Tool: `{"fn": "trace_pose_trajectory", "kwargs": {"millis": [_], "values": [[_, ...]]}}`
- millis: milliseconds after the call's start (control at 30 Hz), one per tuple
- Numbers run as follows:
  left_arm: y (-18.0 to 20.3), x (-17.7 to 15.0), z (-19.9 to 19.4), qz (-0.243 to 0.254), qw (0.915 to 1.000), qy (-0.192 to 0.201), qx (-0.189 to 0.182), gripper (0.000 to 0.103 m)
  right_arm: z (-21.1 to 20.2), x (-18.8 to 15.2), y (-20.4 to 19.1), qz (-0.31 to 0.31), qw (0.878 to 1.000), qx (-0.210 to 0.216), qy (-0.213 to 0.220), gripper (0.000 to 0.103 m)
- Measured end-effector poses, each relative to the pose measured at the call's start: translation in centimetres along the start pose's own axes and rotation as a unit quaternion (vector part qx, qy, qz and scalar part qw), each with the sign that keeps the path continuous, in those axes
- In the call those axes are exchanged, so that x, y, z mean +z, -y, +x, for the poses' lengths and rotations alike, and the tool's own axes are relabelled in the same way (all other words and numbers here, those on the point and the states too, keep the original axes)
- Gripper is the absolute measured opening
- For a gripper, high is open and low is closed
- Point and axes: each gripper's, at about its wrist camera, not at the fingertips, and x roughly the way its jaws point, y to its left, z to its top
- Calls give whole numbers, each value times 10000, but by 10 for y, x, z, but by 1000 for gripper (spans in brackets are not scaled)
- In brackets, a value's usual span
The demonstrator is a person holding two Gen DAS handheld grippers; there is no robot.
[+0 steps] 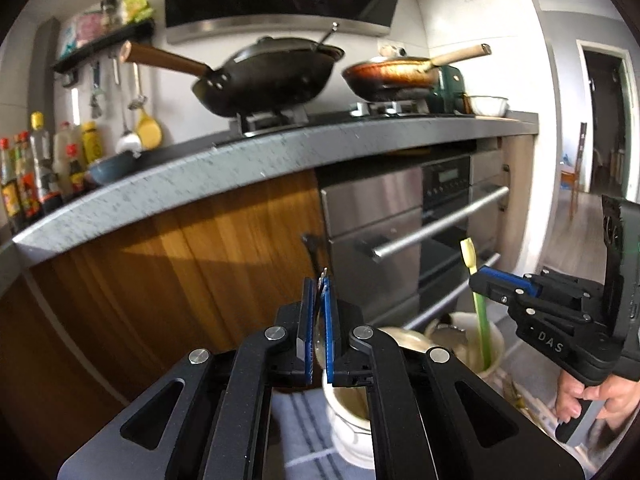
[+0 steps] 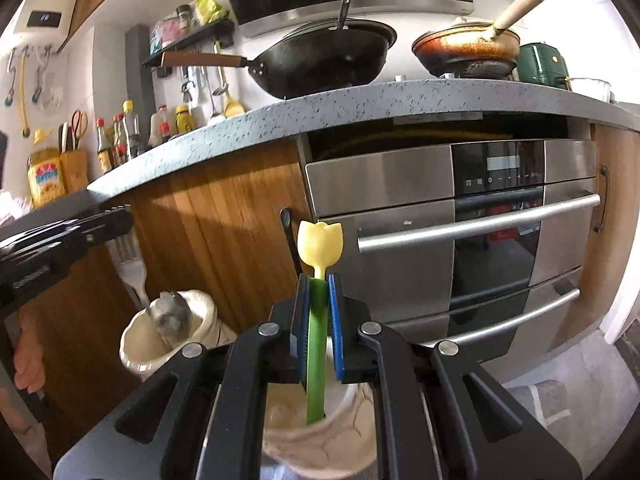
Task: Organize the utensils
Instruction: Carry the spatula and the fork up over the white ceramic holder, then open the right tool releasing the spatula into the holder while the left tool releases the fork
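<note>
My left gripper (image 1: 318,285) is shut on a thin metal spoon (image 1: 323,277), whose tip pokes up past the blue pads. It hangs over a cream ceramic cup (image 1: 348,428). My right gripper (image 2: 318,280) is shut on the green stem of a utensil with a yellow tulip-shaped top (image 2: 320,240). That stem runs down into a second cream cup (image 2: 320,452). In the left wrist view the right gripper (image 1: 478,276) holds that green utensil (image 1: 482,320) over its cup (image 1: 494,344). The right wrist view shows the left gripper (image 2: 124,214) above the other cup (image 2: 140,344), where a shiny spoon bowl (image 2: 172,316) sits.
Both cups stand on a striped cloth (image 1: 296,420) in front of a wooden cabinet door (image 1: 180,260) and a steel oven (image 2: 480,232) with bar handles. Above, a grey counter (image 1: 200,168) carries a wok (image 1: 272,76), a frying pan (image 1: 392,72) and bottles (image 1: 24,176). A hand (image 1: 580,396) grips the right tool.
</note>
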Motion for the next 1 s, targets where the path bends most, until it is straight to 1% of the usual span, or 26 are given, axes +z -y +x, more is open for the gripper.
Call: {"fn": "trace_pose_trajectory", "kwargs": {"millis": [67, 133, 267, 367, 500, 667, 833, 1000], "values": [[1, -3, 3, -82, 9996, -84, -245, 5, -7, -1, 2, 65, 9999, 71, -36, 9], [3, -6, 5, -85, 9993, -132, -350, 4, -11, -3, 5, 186, 9996, 169, -153, 9], [3, -9, 9, -140, 9989, -202, -394, 4, -17, -7, 7, 297, 9989, 176, -304, 9], [0, -10, 12, -234, 9986, -238, -416, 4, -13, -12, 8, 294, 9982, 100, -512, 9], [-2, -12, 18, -302, 9983, -292, -407, 5, -9, -16, 4, 141, 9978, -77, -650, 9], [-1, -13, 22, -357, 9977, -337, -465, 5, -3, -23, 5, 91, 9963, -141, -843, 9], [1, -14, 25, -388, 9976, -334, -457, 6, 0, -24, 10, 178, 9957, -142, -900, 9], [0, -14, 25, -406, 9975, -330, -466, 6, 0, -22, 12, 236, 9960, -127, -852, 9]]}}
